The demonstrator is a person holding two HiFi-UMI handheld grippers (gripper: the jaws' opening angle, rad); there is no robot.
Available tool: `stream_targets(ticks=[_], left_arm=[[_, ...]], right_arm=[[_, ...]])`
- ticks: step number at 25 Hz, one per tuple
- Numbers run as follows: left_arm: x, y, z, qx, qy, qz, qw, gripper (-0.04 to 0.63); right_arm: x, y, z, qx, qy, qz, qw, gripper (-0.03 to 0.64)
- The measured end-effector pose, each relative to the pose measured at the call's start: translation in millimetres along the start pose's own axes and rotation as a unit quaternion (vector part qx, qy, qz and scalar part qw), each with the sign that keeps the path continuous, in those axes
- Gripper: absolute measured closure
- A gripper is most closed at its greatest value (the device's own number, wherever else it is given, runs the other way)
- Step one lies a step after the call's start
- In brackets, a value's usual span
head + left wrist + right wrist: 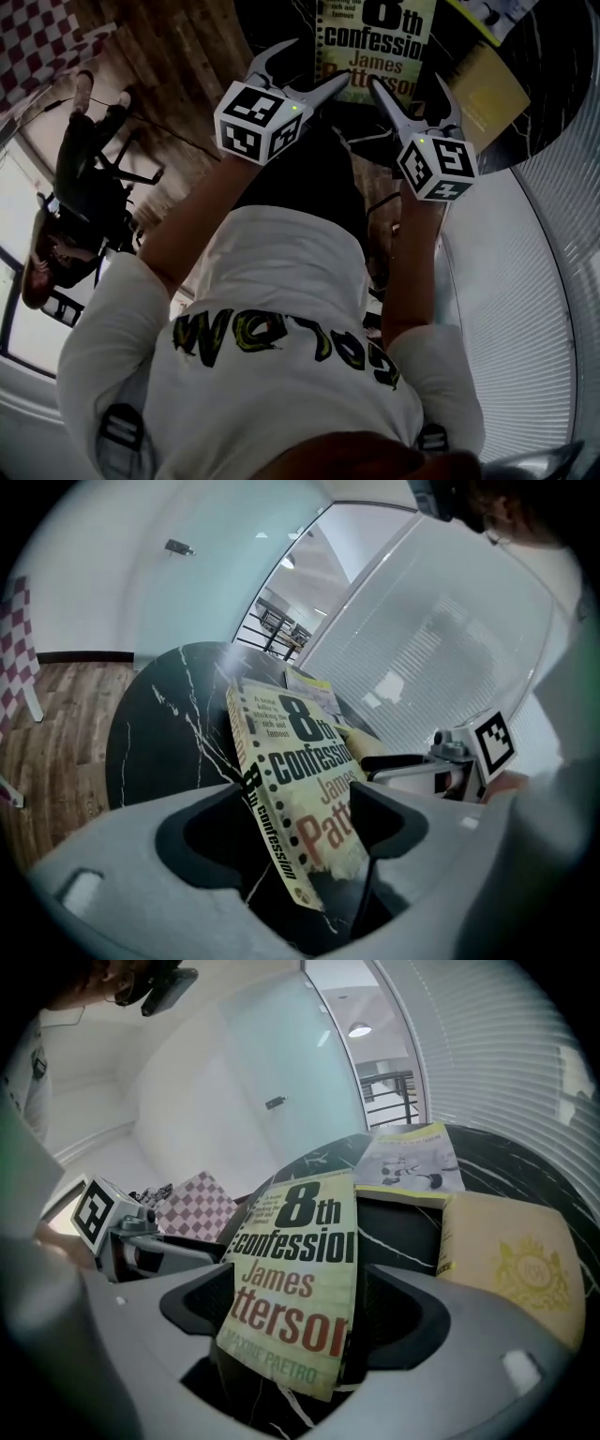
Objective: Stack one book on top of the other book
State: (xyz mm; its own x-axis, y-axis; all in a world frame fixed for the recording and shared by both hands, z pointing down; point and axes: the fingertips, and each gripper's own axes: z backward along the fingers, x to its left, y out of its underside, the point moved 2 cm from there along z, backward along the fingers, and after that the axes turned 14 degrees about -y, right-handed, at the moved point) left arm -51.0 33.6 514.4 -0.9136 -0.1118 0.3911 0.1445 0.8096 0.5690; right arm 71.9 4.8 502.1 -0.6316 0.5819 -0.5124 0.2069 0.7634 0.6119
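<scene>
The "8th confession" paperback (373, 42) lies face up on the round black marble table (553, 75). My left gripper (314, 64) stands open at the book's near left corner. In the left gripper view the spine (272, 827) runs between the wide jaws of my left gripper (300, 832), and no pad presses on it. My right gripper (410, 89) is open at the near right corner. In the right gripper view the cover (295, 1288) fills the gap in my right gripper (291, 1316). A yellow book (487, 89) lies to the right.
A pale illustrated book (412, 1162) lies at the table's far side, beyond the yellow book (511, 1269). A glass wall with blinds (534, 309) curves round on the right. Wooden floor (178, 56), a checkered surface (37, 37) and a seated person (84, 187) are at the left.
</scene>
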Motion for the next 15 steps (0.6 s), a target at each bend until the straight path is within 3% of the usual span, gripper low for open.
stream_targets(ticks=[15], left_arm=[[-3.2,5.3,-12.0,0.012,0.008,-0.002,0.9999,0.232]], right_arm=[[-7.6,8.3,-13.0,0.047,0.038,0.010,0.998,0.190]])
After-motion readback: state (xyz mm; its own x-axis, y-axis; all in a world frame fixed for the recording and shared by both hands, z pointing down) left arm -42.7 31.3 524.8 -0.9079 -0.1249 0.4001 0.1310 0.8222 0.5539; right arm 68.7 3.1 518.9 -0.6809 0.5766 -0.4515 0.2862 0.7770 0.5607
